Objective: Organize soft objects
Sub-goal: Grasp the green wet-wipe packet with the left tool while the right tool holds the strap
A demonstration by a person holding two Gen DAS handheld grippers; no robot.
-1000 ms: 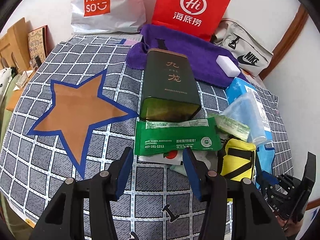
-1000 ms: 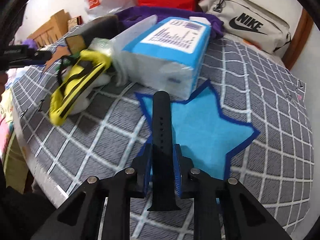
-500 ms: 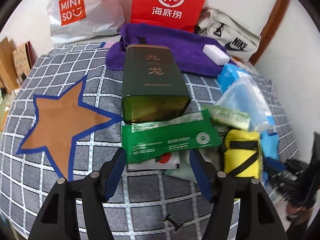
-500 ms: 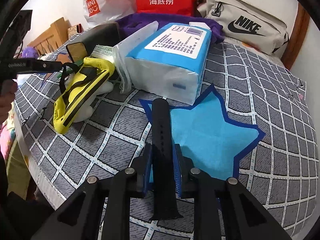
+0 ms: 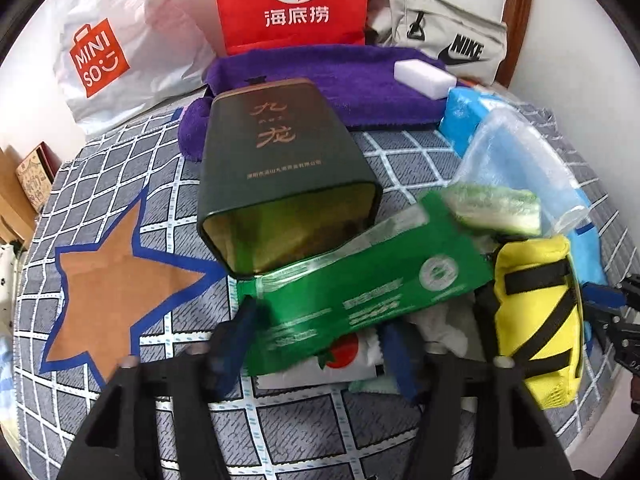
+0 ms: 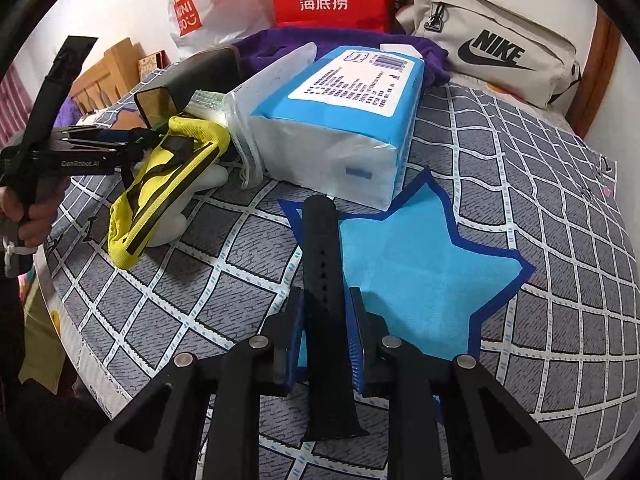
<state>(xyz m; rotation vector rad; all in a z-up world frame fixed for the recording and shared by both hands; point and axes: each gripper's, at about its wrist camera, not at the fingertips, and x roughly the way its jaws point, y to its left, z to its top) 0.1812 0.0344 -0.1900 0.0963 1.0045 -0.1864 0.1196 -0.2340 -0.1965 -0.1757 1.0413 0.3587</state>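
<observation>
My left gripper [image 5: 320,340] is open, its fingers either side of the near end of a green plastic packet [image 5: 360,296] that lies on a pile with a white cloth, a yellow pouch [image 5: 536,320] and a clear bag. My right gripper [image 6: 325,316] is shut on a black watch strap [image 6: 322,264] and holds it over the left edge of the blue star patch [image 6: 420,272]. A blue and white tissue pack [image 6: 344,120] lies just beyond the star. The left gripper also shows in the right wrist view [image 6: 120,140], beside the yellow pouch [image 6: 160,184].
A dark green tin [image 5: 280,176] lies on its side behind the packet. An orange star patch [image 5: 116,284] is to the left. A purple towel [image 5: 340,80] with a white sponge [image 5: 424,74], a red bag, a Miniso bag and a Nike bag [image 6: 492,44] line the back.
My left gripper has moved forward and right, so the green packet now lies between its open fingers. My right gripper has kept the strap and edged toward the blue star.
</observation>
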